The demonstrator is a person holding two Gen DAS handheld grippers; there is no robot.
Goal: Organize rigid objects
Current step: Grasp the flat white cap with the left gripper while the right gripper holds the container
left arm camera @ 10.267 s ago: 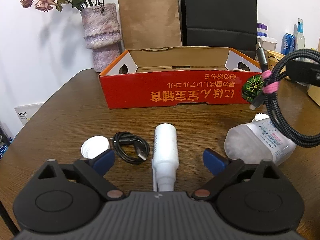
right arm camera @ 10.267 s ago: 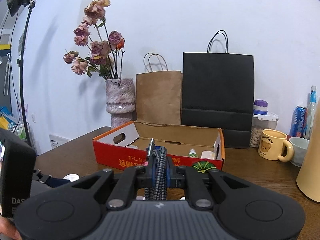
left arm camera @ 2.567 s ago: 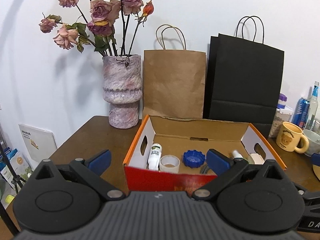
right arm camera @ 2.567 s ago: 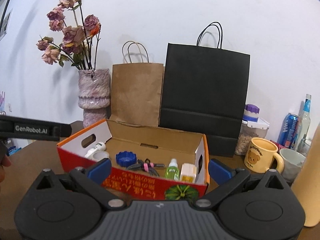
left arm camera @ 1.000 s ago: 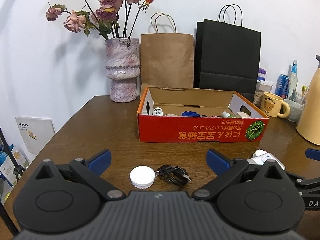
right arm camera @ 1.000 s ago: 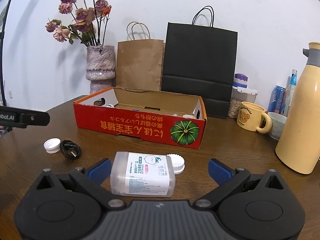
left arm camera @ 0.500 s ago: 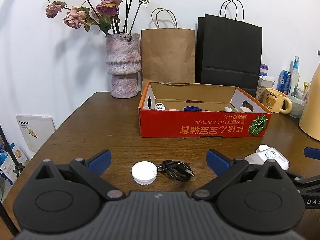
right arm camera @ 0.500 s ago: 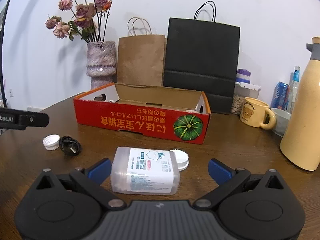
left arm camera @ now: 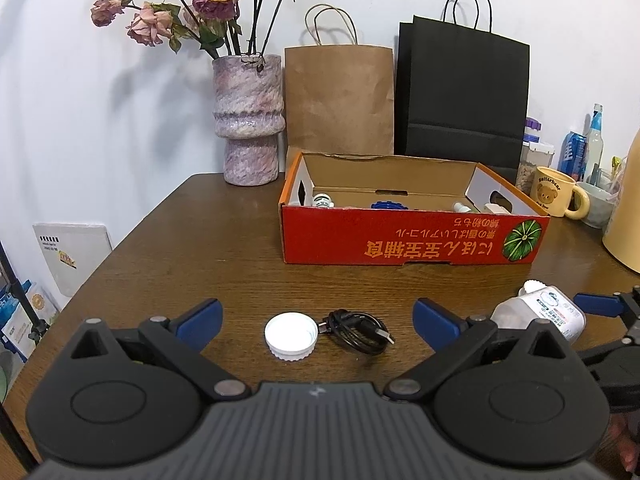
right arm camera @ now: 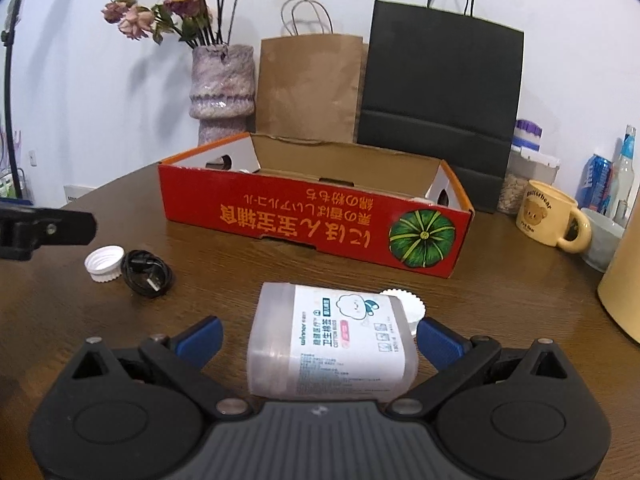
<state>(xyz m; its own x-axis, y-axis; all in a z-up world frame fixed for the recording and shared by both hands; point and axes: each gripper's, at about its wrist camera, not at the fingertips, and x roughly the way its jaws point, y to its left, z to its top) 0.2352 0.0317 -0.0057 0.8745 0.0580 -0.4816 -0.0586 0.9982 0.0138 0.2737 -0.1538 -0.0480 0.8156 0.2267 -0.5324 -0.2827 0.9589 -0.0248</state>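
A white jar lid (left arm camera: 291,335) and a coiled black cable (left arm camera: 358,332) lie on the brown table, between the spread fingers of my open left gripper (left arm camera: 318,318). A clear plastic jar (right arm camera: 330,346) with a white label lies on its side between the blue pads of my open right gripper (right arm camera: 320,340), which is not touching it. Behind them stands the red cardboard box (left arm camera: 408,240), also seen from the right wrist (right arm camera: 312,224), with small bottles and a blue lid inside.
A vase of dried roses (left arm camera: 248,120), a brown paper bag (left arm camera: 340,100) and a black bag (left arm camera: 460,92) stand behind the box. A yellow bear mug (right arm camera: 548,212), a bowl, cans and a tall cream flask (right arm camera: 624,280) crowd the right side.
Both grippers have moved forward and lower toward the table. The jar now sits deeper between the right gripper's fingers; the lid and cable are nearer the left gripper.
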